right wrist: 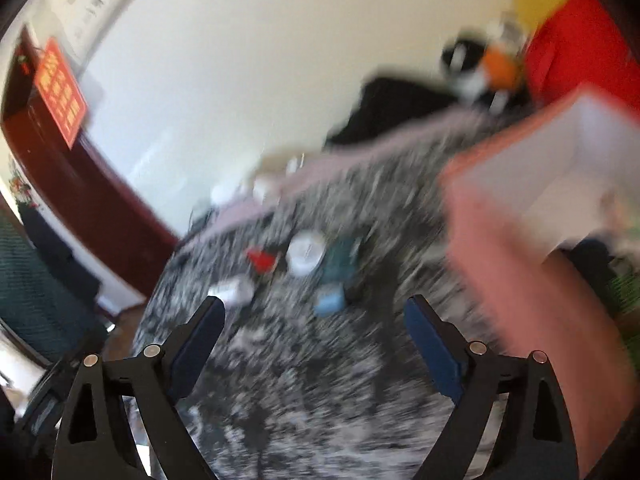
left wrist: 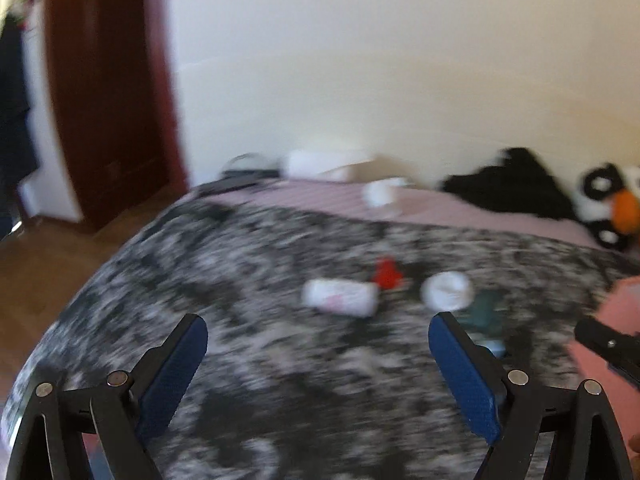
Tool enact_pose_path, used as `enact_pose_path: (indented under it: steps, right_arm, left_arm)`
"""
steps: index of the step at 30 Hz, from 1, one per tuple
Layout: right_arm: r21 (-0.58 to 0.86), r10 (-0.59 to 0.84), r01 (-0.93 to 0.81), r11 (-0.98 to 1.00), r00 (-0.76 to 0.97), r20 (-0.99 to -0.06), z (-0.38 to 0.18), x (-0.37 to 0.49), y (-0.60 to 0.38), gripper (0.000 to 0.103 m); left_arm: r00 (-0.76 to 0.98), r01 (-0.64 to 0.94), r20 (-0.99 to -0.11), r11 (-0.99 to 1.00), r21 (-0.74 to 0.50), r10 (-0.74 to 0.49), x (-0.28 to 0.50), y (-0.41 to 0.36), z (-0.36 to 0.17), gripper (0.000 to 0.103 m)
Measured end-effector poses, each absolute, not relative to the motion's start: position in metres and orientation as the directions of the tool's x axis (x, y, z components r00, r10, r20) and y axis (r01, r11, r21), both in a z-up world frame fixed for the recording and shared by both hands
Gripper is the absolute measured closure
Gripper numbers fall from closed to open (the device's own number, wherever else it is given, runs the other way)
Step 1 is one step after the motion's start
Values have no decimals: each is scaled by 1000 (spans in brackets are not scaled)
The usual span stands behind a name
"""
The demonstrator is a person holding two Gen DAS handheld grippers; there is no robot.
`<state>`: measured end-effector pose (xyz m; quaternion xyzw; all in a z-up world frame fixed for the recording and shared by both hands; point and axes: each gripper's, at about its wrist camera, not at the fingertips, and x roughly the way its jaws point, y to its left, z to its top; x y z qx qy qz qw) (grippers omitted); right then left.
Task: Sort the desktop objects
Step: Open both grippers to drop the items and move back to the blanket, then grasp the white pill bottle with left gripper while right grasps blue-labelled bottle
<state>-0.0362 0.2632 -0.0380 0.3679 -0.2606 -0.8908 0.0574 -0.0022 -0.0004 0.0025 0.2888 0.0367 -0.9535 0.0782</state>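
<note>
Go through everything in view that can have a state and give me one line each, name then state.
left gripper: open, empty, above the mottled blanket.
right gripper: open, empty.
white bottle: lying on its side on the blanket.
white round container: resting on the blanket, orientation too blurred to tell.
red object: on the blanket behind the bottle, shape unclear.
pink box: open at the top, white inside, contents unclear.
penguin plush: propped near the wall.

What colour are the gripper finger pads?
Dark blue pads, clearest in the left wrist view.
</note>
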Motion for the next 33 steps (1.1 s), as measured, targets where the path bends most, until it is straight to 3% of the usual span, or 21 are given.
enact_pose_path:
  steps: [3,7,13,17,23,25,26,28,33]
  right_arm:
    - [479,-275,-118,-870,-689,-670,-61,-64,250,11]
    - [401,-209,-143,-905,-671,-712,-84,-88,247,11]
    - [445,-244,-202,-872,-610,-754,-121,-125,258,11]
    - [448,-294,-151,-881,-569,-768,-133,-141,246,10]
    - [319,-221,-77,-944,-570,-791,-135,-145,221,9]
    - [250,-169,-66,-966,-573,-802,-136,-146,215,18]
    - [196,-121,-72,-978,-572,-811,-137,-147,213,39]
    - [177,-103,-75,-981,-574,-812,-138,-148,212,38]
    - [289,-182,-101,-952,-573,-799,-133,-143,218,38]
  left_arm:
    - [-778,202,-615,-978,-56,-126,-15,-30,-24,9]
    - [-762,165,-633,-986,18,-139,-36,-40,-42,9]
    - [-731,113,-669,-991,69,-130,-63,-45,-58,9]
    - [-703,132,-691,-986,100,-165,-70,-54,-64,9]
    - [-691,151,-701,-983,102,-178,-69,-61,-66,9]
    - [-689,147,-704,-984,100,-175,-69,-60,-68,9]
    - [-688,142,-706,-985,95,-168,-70,-58,-69,9]
    - [-690,129,-709,-989,75,-144,-75,-54,-72,9]
    - [-719,53,-691,-997,48,-72,-114,-25,-79,9]
